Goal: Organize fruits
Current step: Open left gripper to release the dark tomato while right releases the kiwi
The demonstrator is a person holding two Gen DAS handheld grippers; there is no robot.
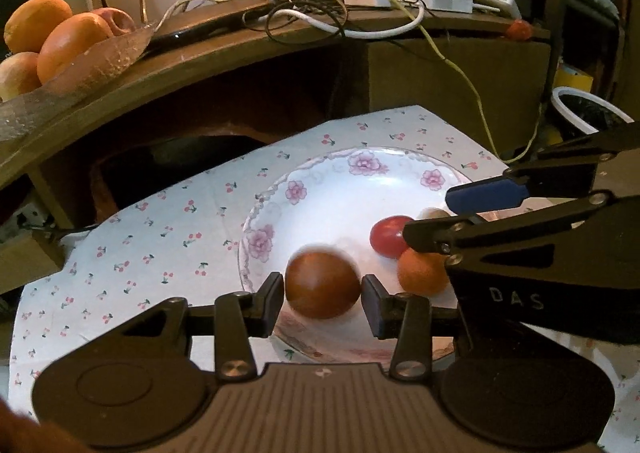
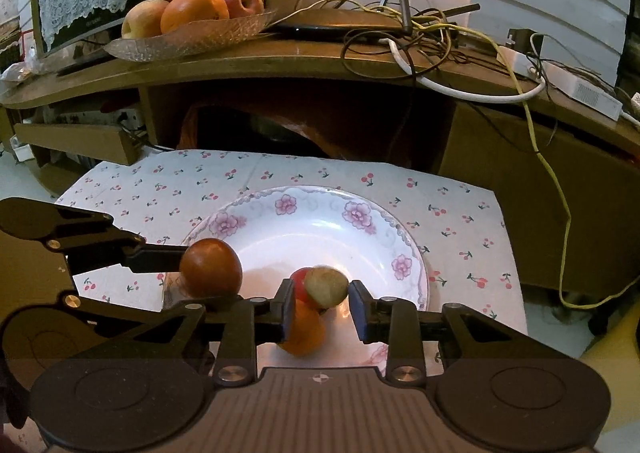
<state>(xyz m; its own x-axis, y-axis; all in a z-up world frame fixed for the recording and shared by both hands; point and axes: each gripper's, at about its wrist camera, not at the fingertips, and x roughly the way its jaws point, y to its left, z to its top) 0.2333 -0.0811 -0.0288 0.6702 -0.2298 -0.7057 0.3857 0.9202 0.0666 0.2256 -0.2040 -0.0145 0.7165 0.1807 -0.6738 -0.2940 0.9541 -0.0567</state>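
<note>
A white floral plate lies on a cherry-print cloth. My left gripper has its pads on both sides of a brown-red round fruit, which looks blurred. My right gripper reaches in from the right; a beige-green fruit sits between its fingers, with a small gap at each pad. A red fruit and a small orange lie on the plate under it.
A wooden shelf stands behind the cloth, with a glass tray of oranges and apples at its left and tangled cables at its right. A white bin stands at the far right.
</note>
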